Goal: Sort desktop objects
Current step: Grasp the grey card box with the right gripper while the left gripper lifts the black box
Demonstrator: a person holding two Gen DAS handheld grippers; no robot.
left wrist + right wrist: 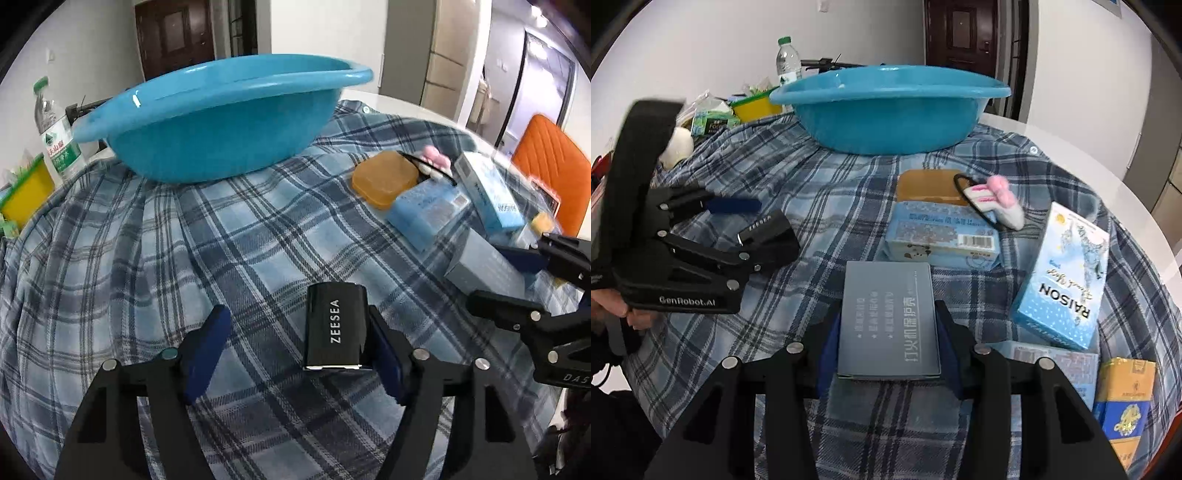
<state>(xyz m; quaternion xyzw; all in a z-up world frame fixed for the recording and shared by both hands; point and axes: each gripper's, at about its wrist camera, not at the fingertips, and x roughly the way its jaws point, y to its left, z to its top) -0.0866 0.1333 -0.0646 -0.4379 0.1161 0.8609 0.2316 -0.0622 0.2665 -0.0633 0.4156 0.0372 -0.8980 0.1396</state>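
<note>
Grey box (888,325) clamped by right gripper (886,345); blue basin (886,118) behind.

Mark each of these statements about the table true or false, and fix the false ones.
1. The right gripper is clamped on the grey box. True.
2. The left gripper squeezes the black ZEESEA box from both sides. False: its jaws stand open, with a gap on one side of the box.
3. The blue basin sits on the plaid cloth. True.
4. The RAISON box lies inside the basin. False: it lies on the cloth, nearer than the basin.
5. The water bottle is uncapped. False: it wears a green cap.
</note>
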